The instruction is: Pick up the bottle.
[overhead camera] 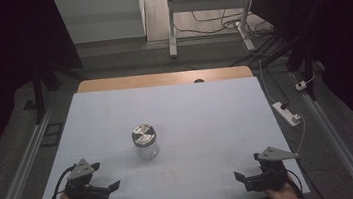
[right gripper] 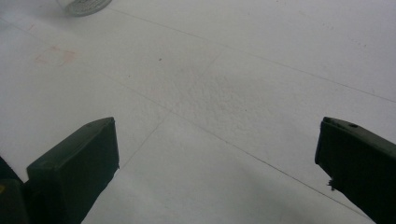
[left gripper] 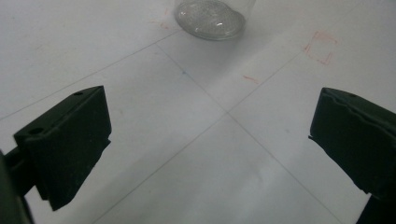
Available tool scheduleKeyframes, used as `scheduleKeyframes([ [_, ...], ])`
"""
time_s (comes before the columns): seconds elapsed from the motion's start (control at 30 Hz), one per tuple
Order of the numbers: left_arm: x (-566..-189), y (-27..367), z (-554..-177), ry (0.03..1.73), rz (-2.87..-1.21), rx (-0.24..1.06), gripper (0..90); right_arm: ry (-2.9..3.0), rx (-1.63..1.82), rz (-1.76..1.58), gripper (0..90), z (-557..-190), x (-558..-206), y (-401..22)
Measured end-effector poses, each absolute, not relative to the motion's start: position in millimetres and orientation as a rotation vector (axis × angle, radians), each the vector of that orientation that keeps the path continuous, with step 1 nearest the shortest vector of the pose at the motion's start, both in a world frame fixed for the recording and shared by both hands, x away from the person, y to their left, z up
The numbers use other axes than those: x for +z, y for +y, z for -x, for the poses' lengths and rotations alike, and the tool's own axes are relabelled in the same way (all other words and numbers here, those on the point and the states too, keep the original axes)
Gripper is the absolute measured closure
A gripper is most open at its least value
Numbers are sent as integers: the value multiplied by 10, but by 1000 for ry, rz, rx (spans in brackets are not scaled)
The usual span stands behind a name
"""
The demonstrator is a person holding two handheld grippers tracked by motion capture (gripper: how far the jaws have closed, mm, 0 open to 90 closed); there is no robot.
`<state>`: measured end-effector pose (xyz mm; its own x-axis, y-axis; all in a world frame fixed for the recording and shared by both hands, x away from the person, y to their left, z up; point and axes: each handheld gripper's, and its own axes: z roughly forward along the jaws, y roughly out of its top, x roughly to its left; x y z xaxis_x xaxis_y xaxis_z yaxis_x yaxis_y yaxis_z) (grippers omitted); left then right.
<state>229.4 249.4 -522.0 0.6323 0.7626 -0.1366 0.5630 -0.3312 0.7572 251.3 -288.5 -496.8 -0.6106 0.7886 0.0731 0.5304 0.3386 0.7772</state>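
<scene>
Right now the left hand-held gripper (overhead camera: pixel 104 176) sits near the front left corner of the tabletop (overhead camera: pixel 205 106), and the right hand-held gripper (overhead camera: pixel 247 167) sits near the front right corner. Both have their jaws spread wide and hold nothing. Each points inward, toward the middle of the tabletop, with a grey three-cornered plate on top and a dark cable trailing back to the person's hand.

Between them runs a broad stretch of bare white surface along the front edge. A clear glass jar (overhead camera: pixel 145 141) with a silver metal lid stands upright a little left of centre, closer to the left hand-held gripper than to the right and well apart from both. All around the jar the white cover is open, out to each side edge and back to the far edge, where a strip of bare wood (overhead camera: pixel 162 79) shows with a dark hole in it.

The cover carries thin pencilled lines crossing it, and in the left gripper view faint red marks (left gripper: pixel 321 46) lie to the side of the jar's base (left gripper: pixel 210 18).

Metal rails (overhead camera: pixel 19 172) run along both sides of the tabletop. On the grey floor to the right lies a white power strip (overhead camera: pixel 287 113) with cables, and beyond the far edge stands a white table frame (overhead camera: pixel 205 15) with loose wires beneath it. The rest of the room is dark.
</scene>
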Motion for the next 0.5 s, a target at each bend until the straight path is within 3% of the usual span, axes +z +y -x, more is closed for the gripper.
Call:
scheduleKeyframes([
  [0.5, -5211, 2312, -2552, 1024, -2049, 287, 0, 2299, 1155, -1172, 0, -2516, -4969, -2886],
])
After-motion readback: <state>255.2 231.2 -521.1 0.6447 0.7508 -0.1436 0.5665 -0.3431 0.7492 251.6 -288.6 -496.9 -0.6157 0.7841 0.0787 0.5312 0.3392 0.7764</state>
